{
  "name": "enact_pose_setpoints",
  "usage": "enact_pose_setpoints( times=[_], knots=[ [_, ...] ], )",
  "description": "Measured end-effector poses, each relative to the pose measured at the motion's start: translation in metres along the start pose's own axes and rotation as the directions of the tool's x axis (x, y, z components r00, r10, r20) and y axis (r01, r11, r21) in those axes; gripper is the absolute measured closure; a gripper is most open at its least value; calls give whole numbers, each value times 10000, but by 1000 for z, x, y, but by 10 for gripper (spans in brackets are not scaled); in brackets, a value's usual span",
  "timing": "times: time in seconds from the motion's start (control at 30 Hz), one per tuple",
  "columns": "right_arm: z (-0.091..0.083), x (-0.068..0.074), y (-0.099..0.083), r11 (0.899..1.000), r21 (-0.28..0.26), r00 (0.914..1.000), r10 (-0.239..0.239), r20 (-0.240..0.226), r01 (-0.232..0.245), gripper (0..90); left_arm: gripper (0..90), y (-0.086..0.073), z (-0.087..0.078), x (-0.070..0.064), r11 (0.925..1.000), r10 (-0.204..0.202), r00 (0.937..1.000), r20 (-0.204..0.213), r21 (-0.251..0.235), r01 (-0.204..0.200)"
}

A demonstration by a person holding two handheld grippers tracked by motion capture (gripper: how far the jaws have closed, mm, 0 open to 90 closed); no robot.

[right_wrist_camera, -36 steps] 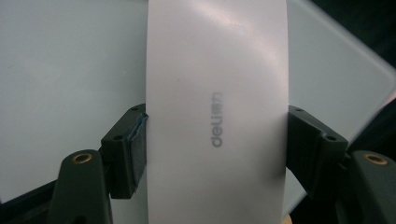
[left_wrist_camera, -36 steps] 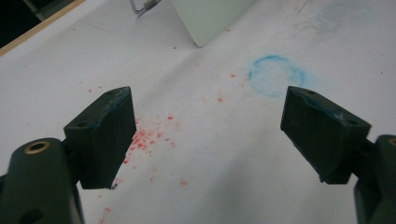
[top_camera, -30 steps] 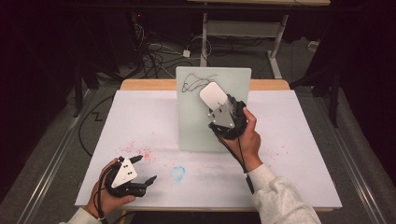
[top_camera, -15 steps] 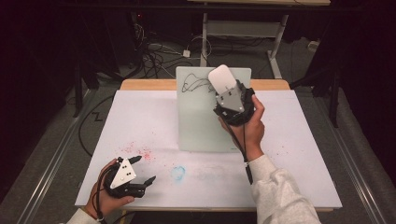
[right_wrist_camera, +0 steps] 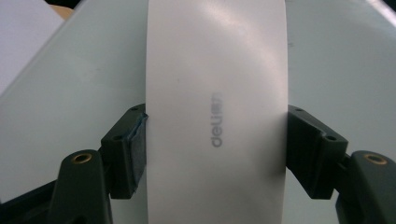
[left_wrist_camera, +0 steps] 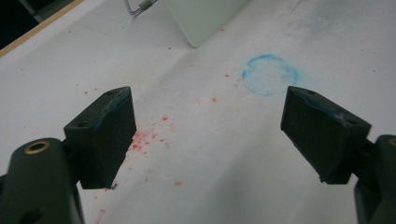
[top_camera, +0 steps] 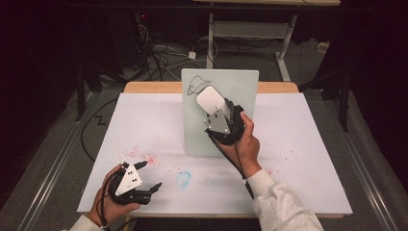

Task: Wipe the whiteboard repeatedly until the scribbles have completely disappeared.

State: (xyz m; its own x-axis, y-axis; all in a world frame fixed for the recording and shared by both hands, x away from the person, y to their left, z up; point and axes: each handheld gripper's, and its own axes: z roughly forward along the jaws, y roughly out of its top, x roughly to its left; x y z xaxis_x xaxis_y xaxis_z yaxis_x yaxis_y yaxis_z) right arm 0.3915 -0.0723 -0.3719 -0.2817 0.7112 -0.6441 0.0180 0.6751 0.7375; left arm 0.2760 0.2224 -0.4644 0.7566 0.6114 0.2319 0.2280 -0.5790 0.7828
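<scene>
A pale green whiteboard [top_camera: 240, 84] stands upright at the middle of the table, with a black scribble [top_camera: 194, 86] near its top left. My right gripper [top_camera: 216, 111] is shut on a white eraser [top_camera: 210, 99] marked "deli" and presses it flat against the board, just right of the scribble. In the right gripper view the eraser [right_wrist_camera: 215, 70] sits squeezed between both jaws of the gripper [right_wrist_camera: 215, 140], with the board [right_wrist_camera: 79, 84] behind it. My left gripper [top_camera: 151, 174] rests at the front left, open and holding nothing; its jaws [left_wrist_camera: 210, 126] stand wide apart over the sheet.
A white sheet [top_camera: 308, 144] covers the table. A blue ring stain [top_camera: 183, 177] [left_wrist_camera: 270, 74] and red specks [top_camera: 142, 156] [left_wrist_camera: 144, 140] mark it near the left gripper. The board's wire stand [left_wrist_camera: 137, 7] shows at its foot. Cables lie on the floor beyond the table.
The right gripper carried the eraser up and right across the board, then back down and left toward the scribble. The left gripper has not moved.
</scene>
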Motion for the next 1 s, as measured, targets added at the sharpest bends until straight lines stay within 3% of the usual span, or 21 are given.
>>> enact_pose_setpoints(
  times=[0.23,0.37,0.5,0.73,0.83,0.93,1.0],
  knots=[
    [0,-31,4,9935,-128,9926,1132,444,-1127,310,174,0,0,0,10000,-10,10000,1,-4,10],
    [2,-31,11,9928,-109,9905,1202,671,-1197,310,174,1,0,0,10000,-19,10000,2,-32,19],
    [5,-20,17,9909,-206,9884,1343,710,-1331,310,174,1,1,0,10000,-33,10000,46,-14,33],
    [8,16,23,9988,-210,9990,450,-4,-450,310,174,1,1,0,10000,-23,10000,52,-51,23],
    [9,33,23,9996,-249,9999,-132,-68,130,310,174,1,0,0,10000,-25,10000,42,-78,26],
    [11,34,27,9995,-296,9998,-112,-156,108,310,174,1,0,-1,10000,-24,10000,47,-78,24],
    [11,29,32,9993,-323,9998,-191,110,194,310,174,1,0,-1,10000,-29,10000,50,-94,29]
  ],
)
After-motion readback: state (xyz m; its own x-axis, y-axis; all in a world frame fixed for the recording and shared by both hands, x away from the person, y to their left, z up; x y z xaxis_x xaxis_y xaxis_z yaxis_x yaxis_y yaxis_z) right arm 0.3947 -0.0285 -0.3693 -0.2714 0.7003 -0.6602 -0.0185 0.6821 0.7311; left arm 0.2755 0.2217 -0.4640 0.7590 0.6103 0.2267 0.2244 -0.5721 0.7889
